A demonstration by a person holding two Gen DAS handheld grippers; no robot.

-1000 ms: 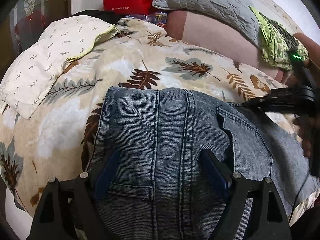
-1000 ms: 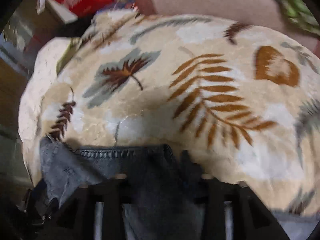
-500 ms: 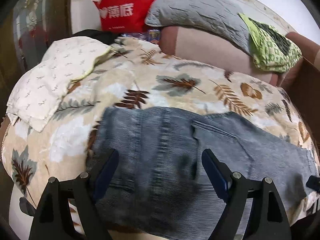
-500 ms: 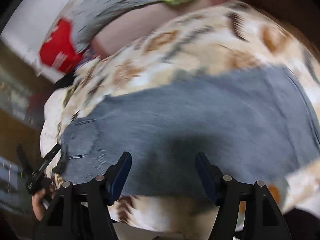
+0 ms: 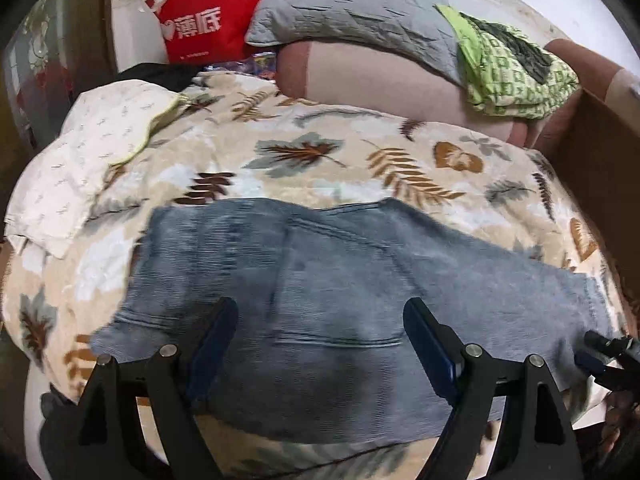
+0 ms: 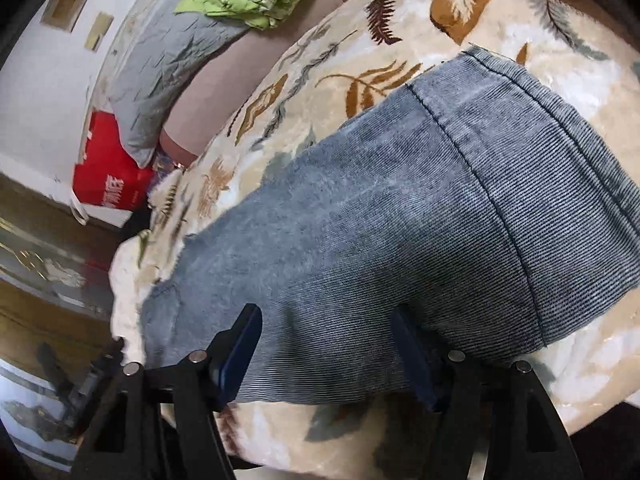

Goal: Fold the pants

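Note:
Blue-grey jeans [image 5: 340, 264] lie flat and stretched out across a leaf-patterned blanket [image 5: 320, 152] on a bed. My left gripper [image 5: 318, 308] hovers open over the waist and pocket end, its blue pads apart and nothing pinched. In the right wrist view the jeans [image 6: 400, 200] run from the stitched leg hem at upper right to the waist at lower left. My right gripper [image 6: 326, 316] is open above the near edge of the leg, with cloth below its fingers but not gripped. The right gripper [image 5: 600, 354] also shows at the leg end in the left wrist view.
A red bag [image 5: 200, 20], a grey quilted pillow [image 5: 352, 12] and a green patterned cloth [image 5: 512, 68] sit at the back by the wall. A white pillowcase [image 5: 88, 168] lies on the blanket's left. A brown wooden board [image 5: 600, 152] borders the right side.
The left gripper has drawn back and up, so more of the jeans shows. The right gripper let go of the denim, swung to the leg end, rolled, and its jaws widened.

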